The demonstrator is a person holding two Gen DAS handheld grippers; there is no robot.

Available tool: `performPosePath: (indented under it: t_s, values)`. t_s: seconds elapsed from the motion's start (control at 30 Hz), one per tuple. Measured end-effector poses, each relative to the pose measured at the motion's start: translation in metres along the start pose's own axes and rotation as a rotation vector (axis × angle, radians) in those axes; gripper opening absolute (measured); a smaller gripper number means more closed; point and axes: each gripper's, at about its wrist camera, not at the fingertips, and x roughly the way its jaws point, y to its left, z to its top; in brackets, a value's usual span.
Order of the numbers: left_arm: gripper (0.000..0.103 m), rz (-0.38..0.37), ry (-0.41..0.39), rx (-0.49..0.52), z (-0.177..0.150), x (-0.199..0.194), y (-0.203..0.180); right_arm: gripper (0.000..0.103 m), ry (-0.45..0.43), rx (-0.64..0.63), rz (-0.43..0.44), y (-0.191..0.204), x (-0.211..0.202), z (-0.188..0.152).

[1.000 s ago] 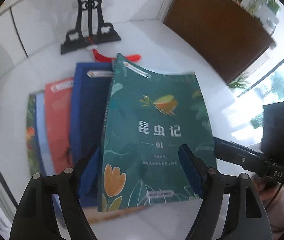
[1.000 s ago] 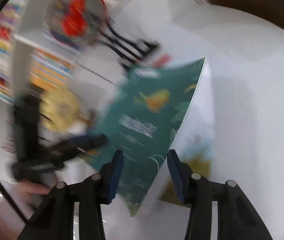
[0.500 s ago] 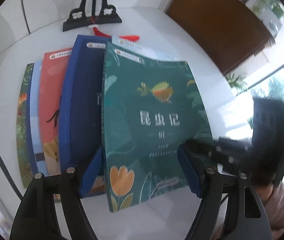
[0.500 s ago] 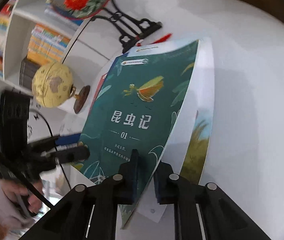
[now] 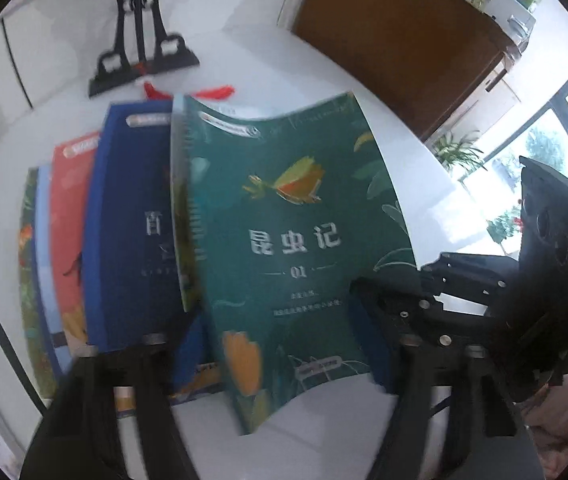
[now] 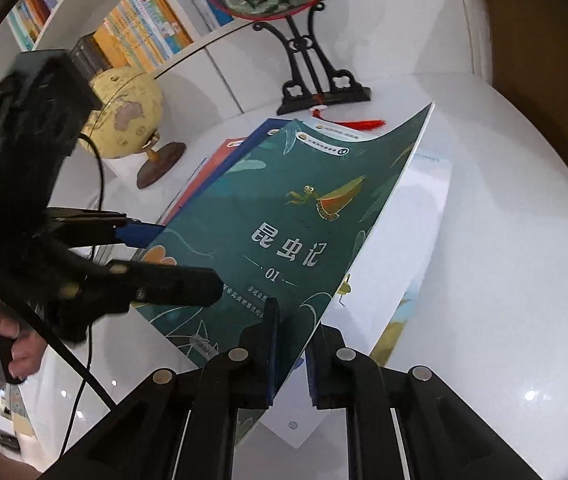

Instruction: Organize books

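Note:
A green book [image 5: 284, 240] with white Chinese title and "01" is lifted at its right edge, tilted above a fan of books on the white table. My right gripper [image 6: 291, 360] is shut on the green book's [image 6: 284, 232] lower corner. My left gripper [image 5: 280, 340] is open, its fingers either side of the green book's bottom edge. Under it lie a dark blue book [image 5: 132, 232], a red book [image 5: 68, 216] and further books at the left. A pale book [image 6: 415, 248] lies beneath at the right.
A black ornamental stand [image 5: 140, 56] with a red tassel [image 5: 208, 92] stands behind the books. A globe [image 6: 128, 120] and a bookshelf [image 6: 144, 20] are at the back left. A brown cabinet [image 5: 395, 32] is at the far right.
My right gripper has closed on the green book's corner and raised that edge. The green book has tilted up off the pale book. My left gripper stays open at its bottom edge.

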Motion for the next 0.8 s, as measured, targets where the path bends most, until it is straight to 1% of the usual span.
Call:
performPosePath:
  t_s: [0.03, 0.07, 0.1, 0.17, 0.23, 0.33, 0.43, 0.5, 0.7, 0.8]
  values:
    - [0.024, 0.037, -0.022, 0.007, 0.000, -0.004, 0.000, 0.011, -0.003, 0.009, -0.006, -0.001, -0.002, 0.000]
    - [0.011, 0.079, -0.039, 0.020, 0.000, -0.006, -0.001, 0.011, -0.006, 0.014, -0.008, -0.003, -0.003, 0.000]
    - [0.011, 0.111, -0.039, 0.037, 0.000, -0.007, -0.001, 0.011, -0.013, 0.018, -0.007, -0.004, -0.006, 0.001]
    - [0.011, 0.097, -0.031, 0.039, 0.000, -0.010, -0.001, 0.011, -0.045, 0.027, 0.016, -0.005, -0.015, 0.003]
    - [0.011, 0.077, -0.051, 0.041, -0.003, -0.018, -0.003, 0.011, -0.068, 0.005, 0.014, -0.001, -0.024, 0.003]
    - [0.011, 0.082, -0.086, 0.040, -0.006, -0.030, -0.006, 0.011, -0.100, -0.017, 0.016, 0.006, -0.035, 0.007]
    - [0.011, 0.069, -0.132, 0.011, -0.009, -0.045, -0.005, 0.011, -0.129, -0.018, 0.026, 0.011, -0.046, 0.011]
    - [0.011, 0.074, -0.166, 0.008, -0.012, -0.057, -0.007, 0.011, -0.141, -0.037, 0.021, 0.018, -0.053, 0.014]
    - [0.012, 0.090, -0.243, -0.009, -0.023, -0.092, -0.006, 0.011, -0.197, -0.068, 0.026, 0.046, -0.074, 0.021]
    - [0.012, 0.095, -0.266, -0.033, -0.031, -0.109, 0.005, 0.011, -0.211, -0.089, 0.035, 0.063, -0.080, 0.023]
